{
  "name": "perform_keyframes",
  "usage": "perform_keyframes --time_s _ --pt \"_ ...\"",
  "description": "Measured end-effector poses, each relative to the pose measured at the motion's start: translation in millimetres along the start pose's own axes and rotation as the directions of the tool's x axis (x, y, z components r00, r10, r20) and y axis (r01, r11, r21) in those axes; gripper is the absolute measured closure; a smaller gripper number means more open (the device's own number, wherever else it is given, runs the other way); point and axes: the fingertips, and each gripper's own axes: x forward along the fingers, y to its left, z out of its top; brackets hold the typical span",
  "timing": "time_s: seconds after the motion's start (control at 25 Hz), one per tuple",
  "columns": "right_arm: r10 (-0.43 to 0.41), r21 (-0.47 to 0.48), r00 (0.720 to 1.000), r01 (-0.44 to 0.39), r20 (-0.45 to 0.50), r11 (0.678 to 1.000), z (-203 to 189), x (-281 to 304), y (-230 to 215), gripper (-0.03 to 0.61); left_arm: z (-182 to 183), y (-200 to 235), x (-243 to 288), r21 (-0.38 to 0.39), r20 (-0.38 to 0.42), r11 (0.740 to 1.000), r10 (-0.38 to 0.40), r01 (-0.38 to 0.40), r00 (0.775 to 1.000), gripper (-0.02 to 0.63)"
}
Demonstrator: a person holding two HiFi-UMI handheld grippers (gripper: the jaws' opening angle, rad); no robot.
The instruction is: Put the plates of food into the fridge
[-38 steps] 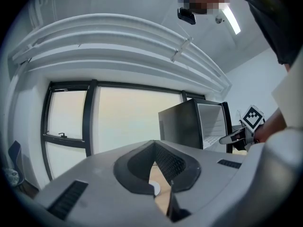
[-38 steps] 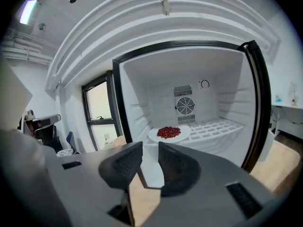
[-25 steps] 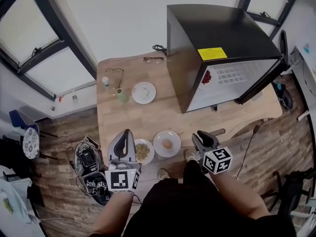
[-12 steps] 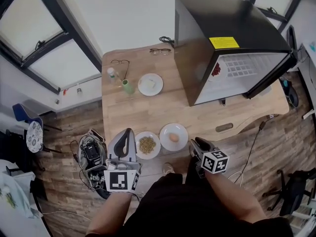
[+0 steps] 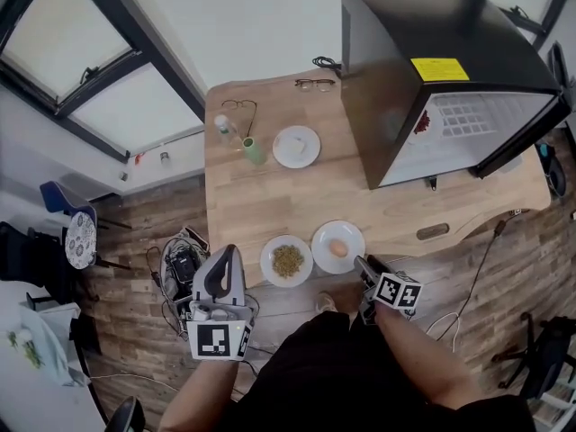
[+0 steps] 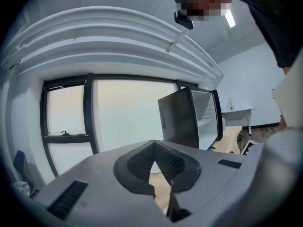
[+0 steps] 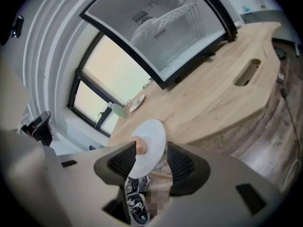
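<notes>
Wooden table (image 5: 252, 205): three plates (image 5: 286, 261) remain, one perhaps already inside the open fridge (image 5: 423, 25). My right gripper (image 5: 362, 263), jaws just opened, straddles the egg plate (image 5: 337, 246) at the near edge; left gripper (image 5: 227, 259) pressed together, empty.

Plank floor (image 5: 513, 277), dark-framed windows (image 5: 72, 34), seemingly daylit.

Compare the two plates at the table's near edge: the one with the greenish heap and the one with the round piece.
The heap plate carries a loose greenish-brown pile; the round-piece plate carries one pale orange lump. The round-piece plate's rim stands between the jaws of the right gripper, which have just been opening; the heap plate has no jaws around it. Both are white, round and flat on the wooden table.
</notes>
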Motion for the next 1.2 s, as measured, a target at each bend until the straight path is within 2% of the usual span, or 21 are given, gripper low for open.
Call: perform_keyframes --time_s 0.36,0.48,0.56,0.64,0.92,1.2 --pt "0.049 0.203 0.999 -0.047 -0.003 0.978 -1 19 -4 0.376 -9 9 -3 0.011 -0.031 1.000 0.022 -0.022 0.999 0.611" --pt "0.063 0.245 0.997 -0.050 -0.045 0.968 -9 23 -6 0.416 -10 8 -1 0.009 -0.038 1.000 0.021 -0.021 0.999 0.611" --pt "0.057 0.258 0.995 -0.034 -0.083 0.966 -15 24 -8 0.518 -10 6 1 0.007 -0.037 1.000 0.021 -0.021 0.999 0.611" --pt "0.073 0.262 0.993 -0.047 -0.090 0.964 -16 22 -6 0.525 -8 4 3 0.006 -0.033 1.000 0.018 -0.018 0.999 0.611" --pt "0.139 0.278 0.990 -0.138 0.017 0.951 13 9 8 0.549 -1 -8 14 0.003 -0.019 1.000 0.006 -0.006 1.000 0.611" --pt "0.160 0.270 0.985 -0.170 0.059 0.948 38 -3 7 0.549 10 -21 24 0.003 -0.005 1.000 -0.007 0.007 1.000 0.611"
